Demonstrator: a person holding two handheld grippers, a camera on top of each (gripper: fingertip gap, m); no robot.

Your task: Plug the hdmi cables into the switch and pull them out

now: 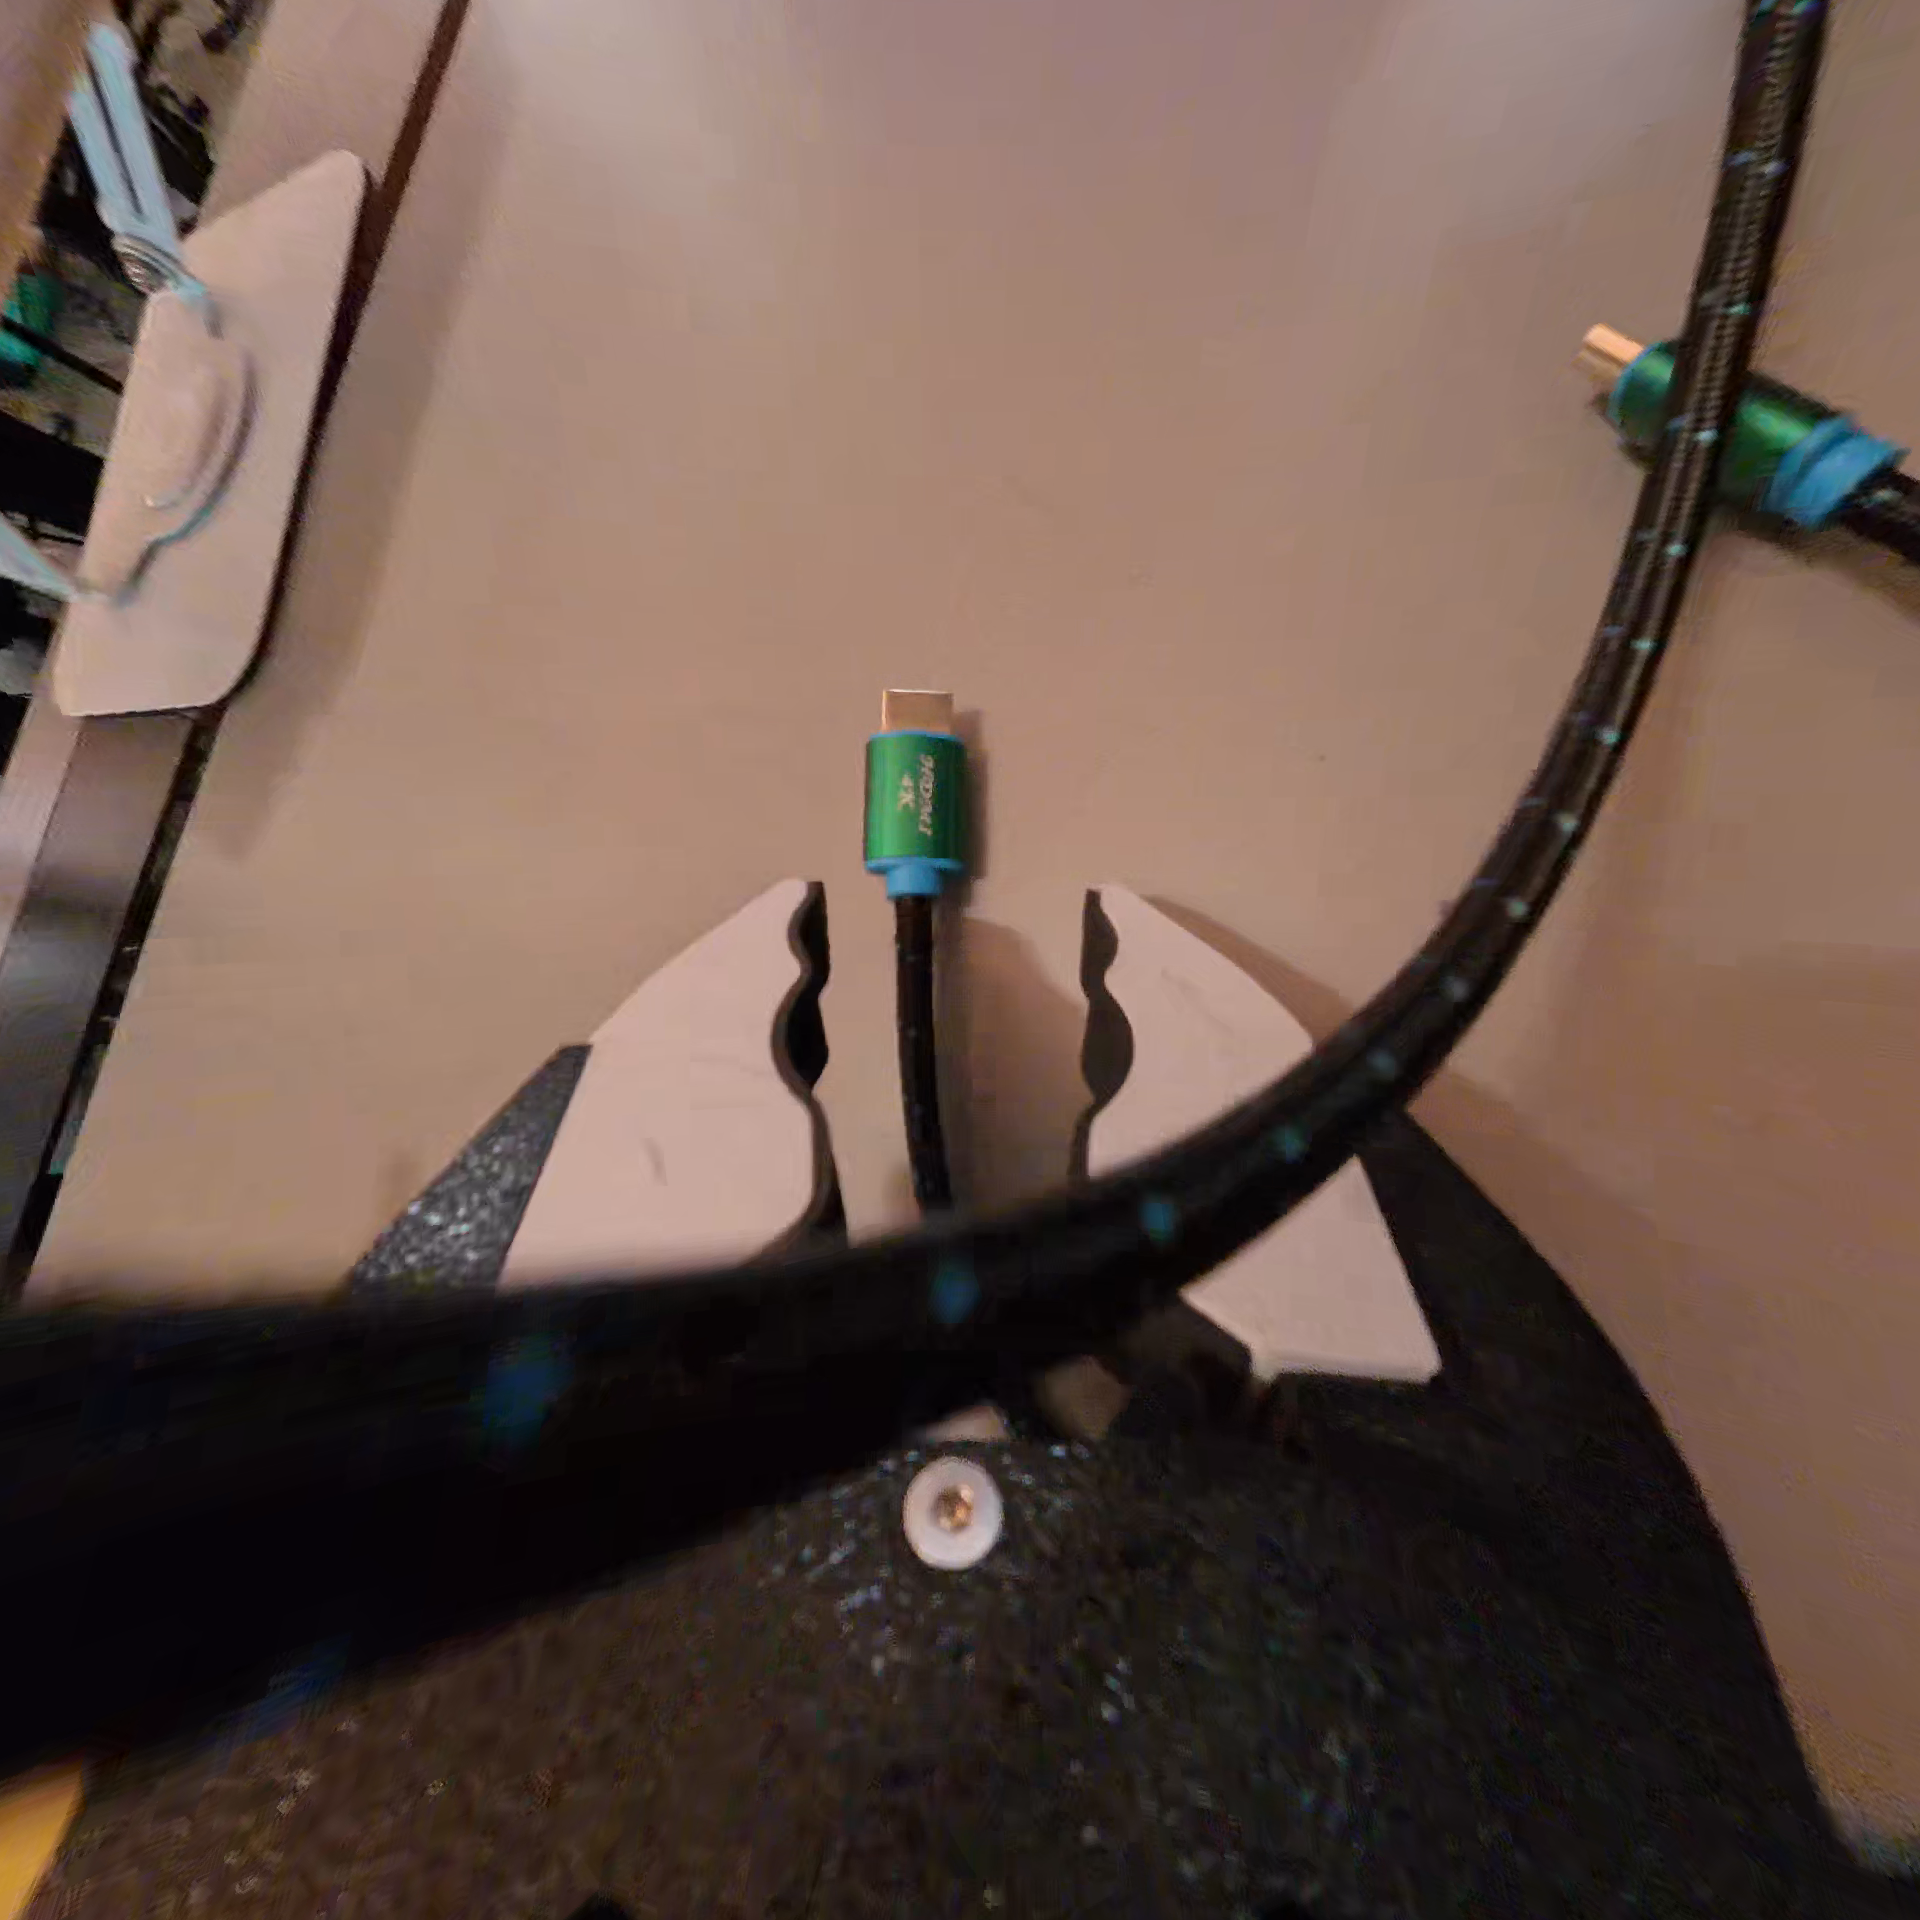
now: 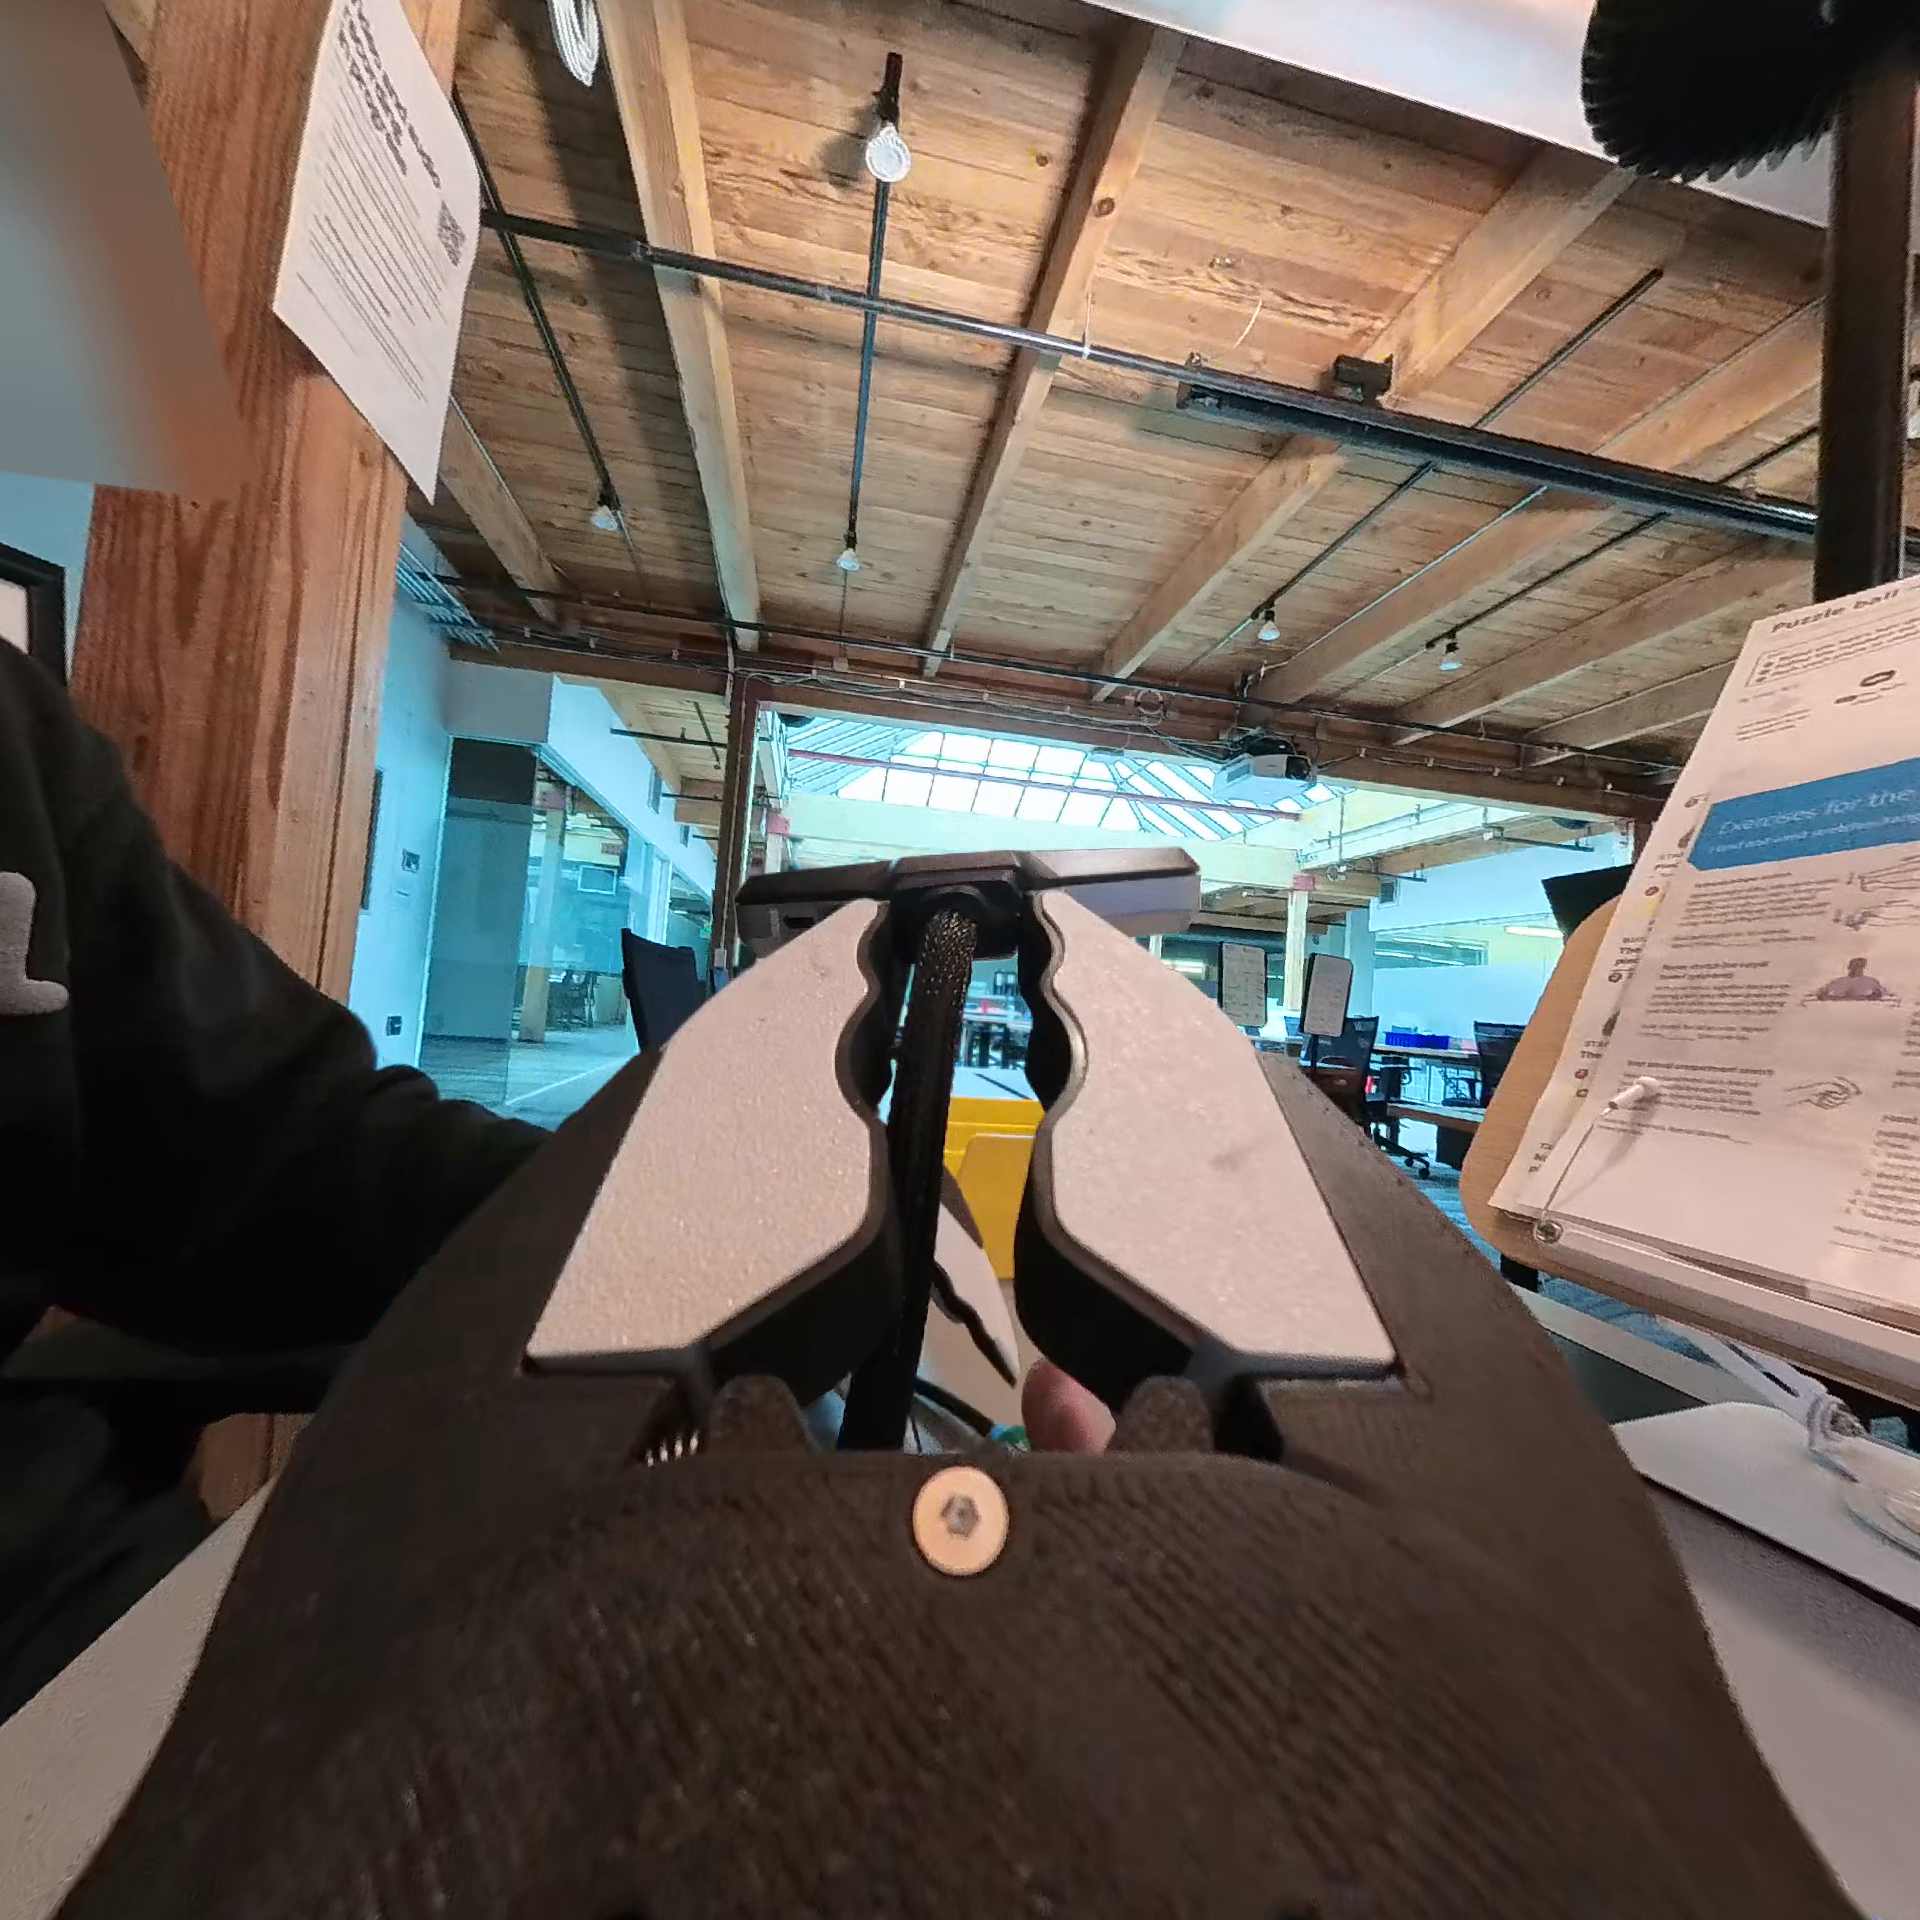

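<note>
My left gripper [image 1: 954, 894] points down at the table [image 1: 1195, 436] with its jaws spread apart and nothing between the pads. A braided black cable [image 1: 923, 1049] runs up the gap without touching either finger [image 1: 717, 1049], ending just past the tips in a green plug [image 1: 914, 805] with a blue collar and gold connector, lying flat. A second black cable [image 1: 1621, 727] arcs across the near fingers and up the right side. It crosses over another green plug [image 1: 1756, 436] at the right edge.

My right gripper [image 2: 958, 914] tilts up toward the wooden ceiling [image 2: 1039, 312], its jaws closed on a black plug [image 2: 961, 909] seated in the switch [image 2: 1122, 883], a flat dark box just beyond the tips. That plug's braided cable [image 2: 925, 1122] trails back between the fingers. A dark sleeve [image 2: 208, 1091] shows left, printed sheets [image 2: 1766, 987] right.
</note>
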